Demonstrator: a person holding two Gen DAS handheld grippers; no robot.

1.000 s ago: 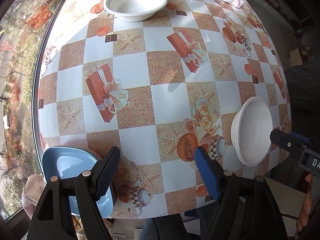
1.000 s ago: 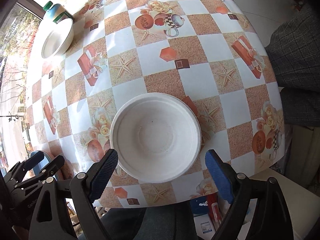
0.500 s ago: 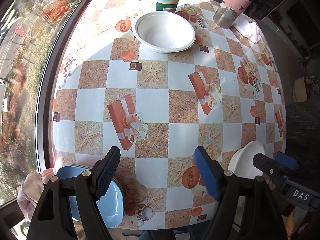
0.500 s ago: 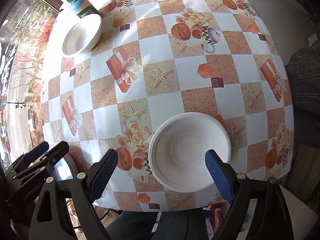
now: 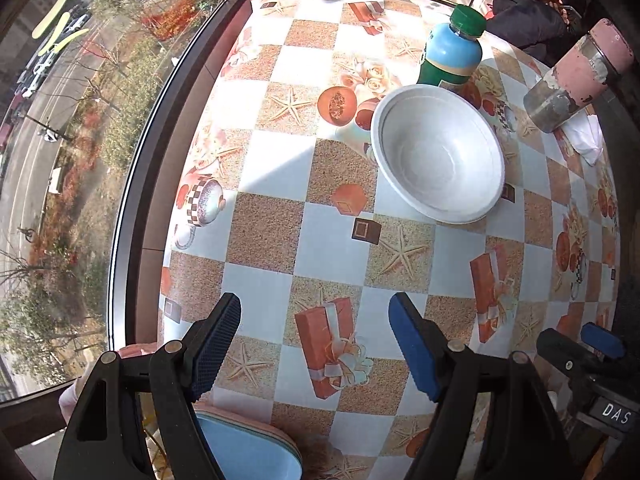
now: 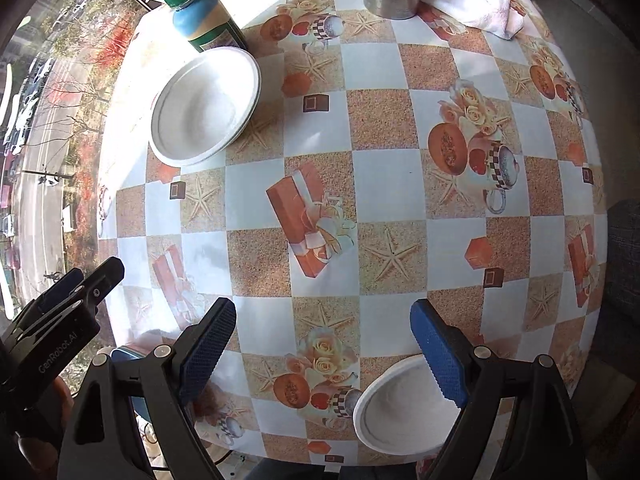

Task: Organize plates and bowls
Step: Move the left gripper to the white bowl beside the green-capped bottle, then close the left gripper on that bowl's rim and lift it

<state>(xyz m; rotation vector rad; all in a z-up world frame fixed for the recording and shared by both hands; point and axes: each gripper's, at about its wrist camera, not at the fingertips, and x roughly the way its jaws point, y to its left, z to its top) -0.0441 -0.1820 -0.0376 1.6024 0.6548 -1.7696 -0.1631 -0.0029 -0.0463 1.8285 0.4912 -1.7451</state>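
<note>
Bench under both my rigs. Far white bowl, my landmark, sits beside the bottle. Second bowl and blue plate lie at the near edge, likely awaiting stacking. Left gripper and right gripper both apart, empty.

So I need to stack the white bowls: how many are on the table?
2. One white bowl sits at the far side beside the green-capped bottle; the other is at the near edge, under the right gripper. More may lie out of view.

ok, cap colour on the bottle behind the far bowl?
Green cap on the bottle; clearest in the left wrist view.
</note>
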